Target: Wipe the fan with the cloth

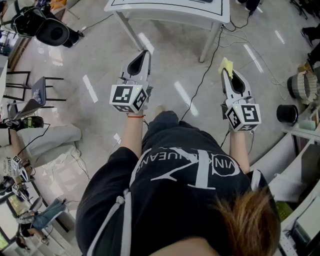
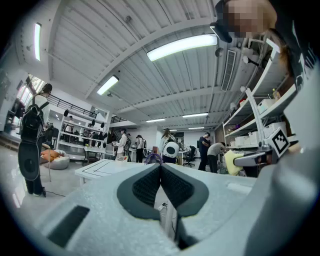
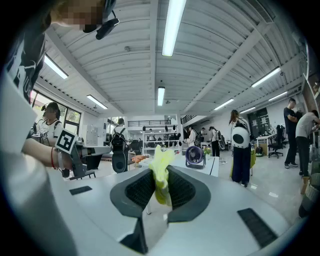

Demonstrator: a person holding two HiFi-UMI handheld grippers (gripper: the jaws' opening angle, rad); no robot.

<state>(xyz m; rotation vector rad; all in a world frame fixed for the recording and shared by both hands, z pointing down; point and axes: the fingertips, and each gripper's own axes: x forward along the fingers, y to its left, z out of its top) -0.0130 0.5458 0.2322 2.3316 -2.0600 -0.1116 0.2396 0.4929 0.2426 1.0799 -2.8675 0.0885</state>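
A wide workshop with a glossy grey floor (image 1: 100, 75) under strip lights, seen from above the operator's black printed T-shirt. Nearest to me, both grippers are held out at waist height, level and apart. My left gripper (image 1: 145, 52) has its jaws pressed together with nothing between them. My right gripper (image 1: 226, 71) has its jaws closed on a yellow-green cloth (image 3: 161, 172), which is pinched in a narrow fold and sticks up past the tips. Below and ahead of the grippers, a thin black cable (image 1: 202, 80) runs across the floor towards a leg of a white table (image 1: 165, 12). The table stands just ahead of both tools. The right gripper view shows a small dark purple fan (image 3: 194, 156) standing upright on the tabletop and facing me, well apart from the cloth. To the right, near pale shelving, a black bucket (image 1: 287, 114) sits on the floor. A dark chair (image 1: 42, 92) stands to the left. To the right of the table, a person wearing a white backpack (image 3: 240, 142) stands on the floor. More people and shelves fill the far end.
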